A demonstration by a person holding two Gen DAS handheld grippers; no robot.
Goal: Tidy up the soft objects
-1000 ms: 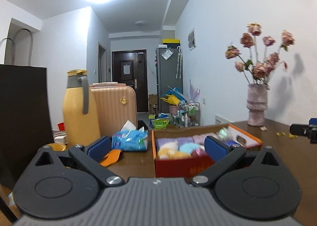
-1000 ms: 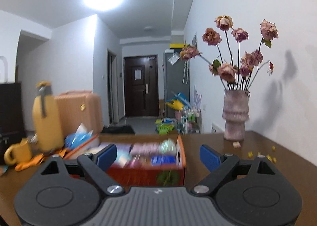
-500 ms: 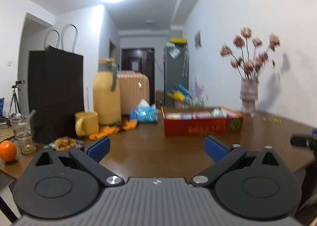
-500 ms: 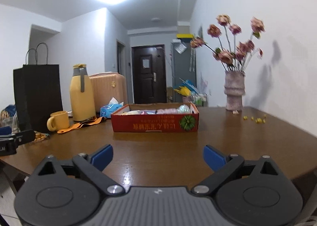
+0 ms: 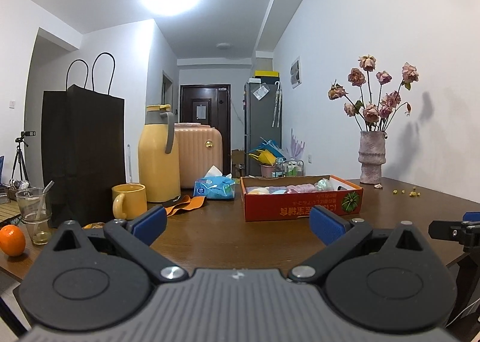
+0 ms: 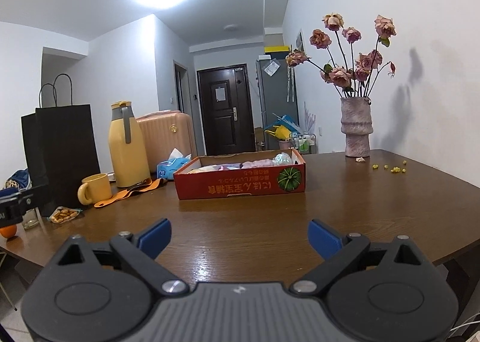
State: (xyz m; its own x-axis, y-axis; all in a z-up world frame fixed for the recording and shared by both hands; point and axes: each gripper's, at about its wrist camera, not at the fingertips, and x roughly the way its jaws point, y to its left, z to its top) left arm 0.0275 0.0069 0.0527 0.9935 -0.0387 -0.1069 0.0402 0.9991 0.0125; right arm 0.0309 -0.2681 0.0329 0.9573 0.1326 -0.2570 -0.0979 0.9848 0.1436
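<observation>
Right wrist view: right claw spread wide, gripping nothing, low over the near worktop. The soft objects lie far ahead inside the red box, well apart from both claws. Left claw also gapes empty. They look like light, squashy pastel bundles; a pinch across the middle should hold, though they'll likely deform and could snag neighbours.
</observation>
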